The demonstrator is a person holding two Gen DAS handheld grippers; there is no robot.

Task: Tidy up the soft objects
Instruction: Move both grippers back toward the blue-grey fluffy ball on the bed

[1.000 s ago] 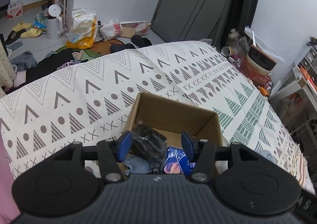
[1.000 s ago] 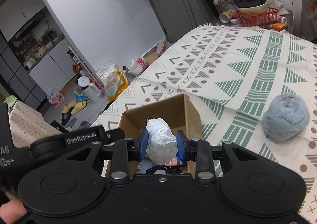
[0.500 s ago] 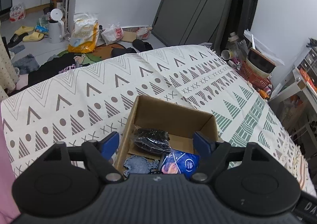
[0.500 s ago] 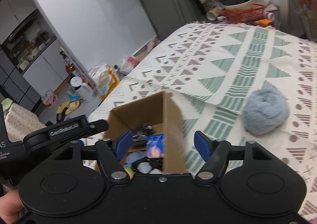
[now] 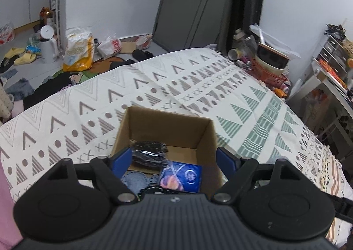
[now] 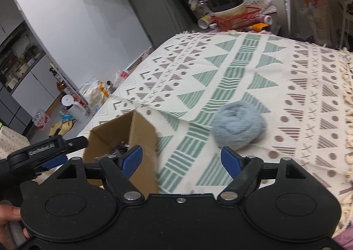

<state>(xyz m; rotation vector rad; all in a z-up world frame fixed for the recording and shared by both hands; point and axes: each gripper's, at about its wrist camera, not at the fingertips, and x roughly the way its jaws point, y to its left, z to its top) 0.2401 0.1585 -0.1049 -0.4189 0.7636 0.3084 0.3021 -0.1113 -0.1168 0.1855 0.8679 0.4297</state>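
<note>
- Left gripper (image 5: 174,159) released, empty, above the cardboard box (image 5: 167,124).
- Right gripper (image 6: 182,159) released, empty, near the fluffy blue-grey ball (image 6: 239,127).

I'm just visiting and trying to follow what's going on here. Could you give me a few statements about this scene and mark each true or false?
1. The fluffy grey-blue ball lies inside the cardboard box. False: it lies on the patterned blanket, beside the box.
2. The right hand-held gripper is open and holds nothing. True.
3. The left hand-held gripper is clamped on the black bundle. False: its jaws stand wide open, and the bundle lies in the box.
4. A blue packet lies in the box. True.
5. The box stands on the floor. False: it stands on the blanket.
</note>
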